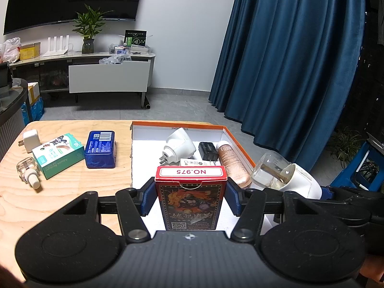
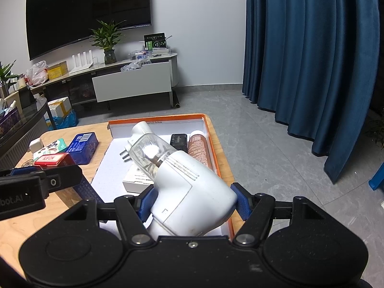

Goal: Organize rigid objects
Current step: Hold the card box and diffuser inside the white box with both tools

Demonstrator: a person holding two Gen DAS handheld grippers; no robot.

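My left gripper (image 1: pixel 190 198) is shut on a red playing-card box (image 1: pixel 190 196) marked NO.975, held above the near part of the orange-rimmed white tray (image 1: pixel 177 123). My right gripper (image 2: pixel 192 202) is shut on a white plug-in vaporiser with a clear bottle (image 2: pixel 189 187), also over the tray; the same vaporiser (image 1: pixel 285 175) shows at the right of the left wrist view. Inside the tray lie a white plug unit (image 1: pixel 178 145), a black charger (image 1: pixel 208 151), a pink bottle (image 1: pixel 232 163) and a flat white box (image 2: pixel 138 177).
On the wooden table (image 1: pixel 72 192) left of the tray sit a blue tin (image 1: pixel 100 148), a green-white carton (image 1: pixel 57 154), a white adapter (image 1: pixel 30 138) and a small clear bottle (image 1: pixel 28 171). Blue curtains (image 1: pixel 288 60) hang to the right; a TV cabinet (image 1: pixel 108 74) stands behind.
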